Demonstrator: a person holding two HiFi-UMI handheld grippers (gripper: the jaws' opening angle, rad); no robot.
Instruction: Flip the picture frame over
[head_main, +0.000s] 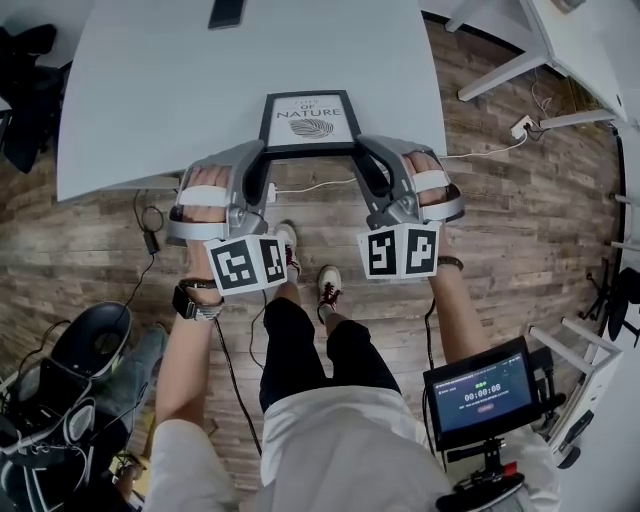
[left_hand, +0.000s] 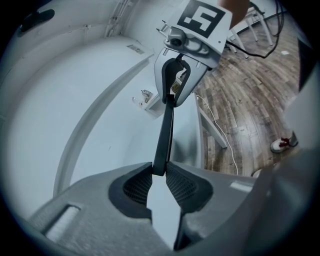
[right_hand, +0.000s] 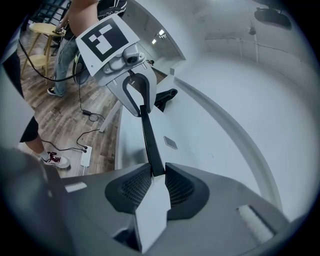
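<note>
A black picture frame (head_main: 310, 120) with a leaf print and the word NATURE faces up at the near edge of the white table (head_main: 150, 100). My left gripper (head_main: 262, 152) is shut on its lower left corner and my right gripper (head_main: 358, 148) on its lower right corner. In the left gripper view the frame (left_hand: 165, 130) shows edge-on as a dark bar running from my left gripper (left_hand: 159, 172) to the right gripper (left_hand: 172, 97). In the right gripper view the same bar (right_hand: 147, 135) runs from my right gripper (right_hand: 157, 172) to the left gripper (right_hand: 140, 107).
A dark phone (head_main: 226, 12) lies at the table's far edge. Below the table's edge is wooden floor with cables, a power strip (head_main: 522, 126) and the person's shoes (head_main: 328, 285). A small screen (head_main: 482, 392) sits low at the right. More white table legs stand at the upper right.
</note>
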